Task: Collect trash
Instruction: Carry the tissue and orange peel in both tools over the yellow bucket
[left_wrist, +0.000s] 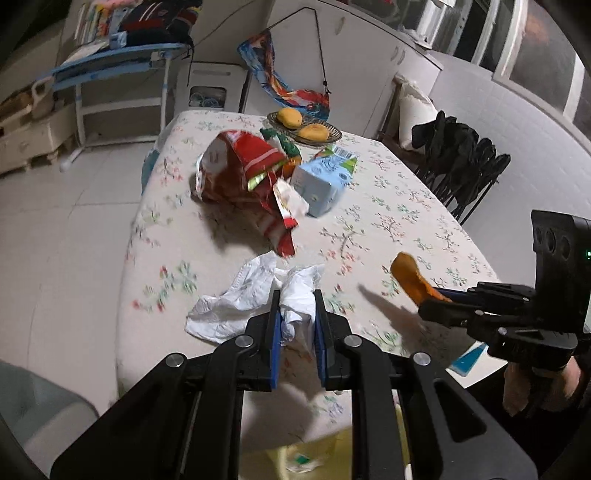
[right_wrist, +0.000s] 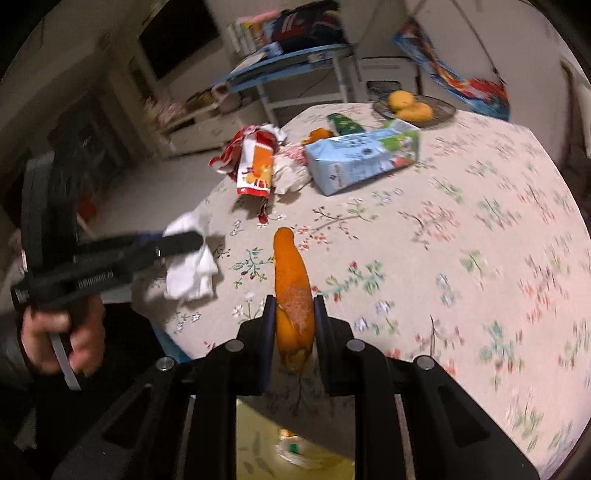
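Note:
In the left wrist view my left gripper (left_wrist: 296, 299) is shut on a crumpled white tissue (left_wrist: 236, 306), held just over the near edge of the flowered table (left_wrist: 406, 206). The right wrist view shows my right gripper (right_wrist: 294, 301) shut on a long piece of orange peel (right_wrist: 290, 258) that sticks out past its fingers. Each gripper also shows in the other's view: the right gripper (left_wrist: 432, 302) with the peel (left_wrist: 408, 277), the left gripper (right_wrist: 184, 240) with the tissue (right_wrist: 192, 269). A red snack bag (left_wrist: 240, 166), a blue carton (left_wrist: 321, 181) and a green wrapper (left_wrist: 284, 142) lie mid-table.
A wicker dish of yellow-orange fruit (left_wrist: 306, 127) stands at the table's far end. A chair draped in black clothes (left_wrist: 461, 155) is at the right side. Below the near table edge something yellow (right_wrist: 295, 443) holds scraps. A hand (right_wrist: 62, 339) grips the left tool.

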